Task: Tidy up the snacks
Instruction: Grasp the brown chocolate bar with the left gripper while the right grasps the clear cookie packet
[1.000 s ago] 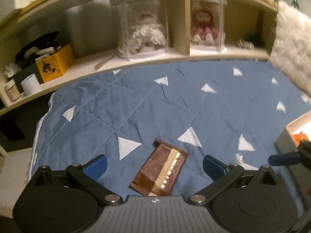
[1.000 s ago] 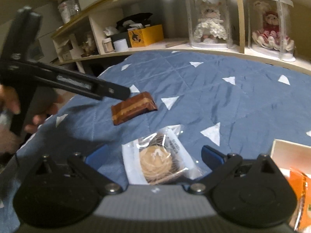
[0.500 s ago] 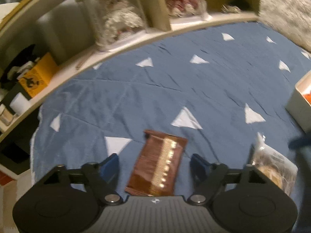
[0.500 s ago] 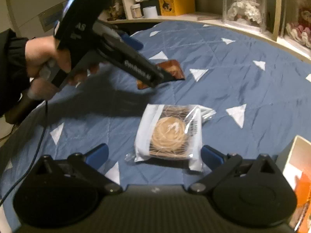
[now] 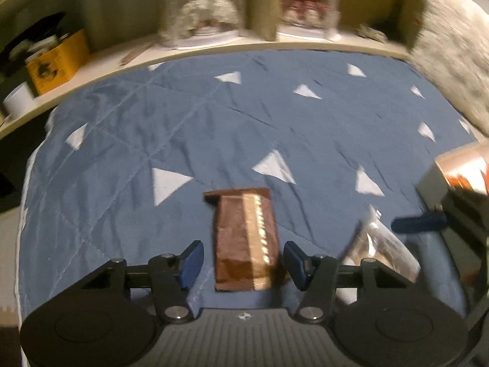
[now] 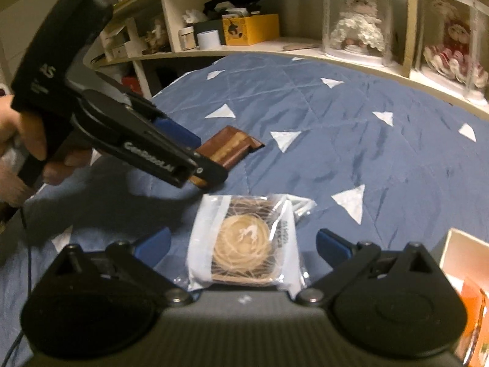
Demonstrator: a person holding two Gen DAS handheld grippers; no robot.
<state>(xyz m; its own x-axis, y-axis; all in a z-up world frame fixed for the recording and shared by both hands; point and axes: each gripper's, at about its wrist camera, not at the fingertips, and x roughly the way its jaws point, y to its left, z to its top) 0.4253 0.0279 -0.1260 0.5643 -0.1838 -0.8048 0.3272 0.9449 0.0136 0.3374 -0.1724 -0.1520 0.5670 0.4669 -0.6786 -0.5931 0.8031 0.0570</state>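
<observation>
closing the left gripper point(image 5: 241, 263) around the brown wrapper point(image 5: 244, 241) low in frame, pads not yet touching, risking a flat packet slipping or quilt point(image 5: 214, 122) getting pinched.

A blue quilt point(image 6: 336, 128) with white triangles fills the centre; a pale wooden shelf point(image 6: 244, 49) curves across the dim upper frame.
</observation>
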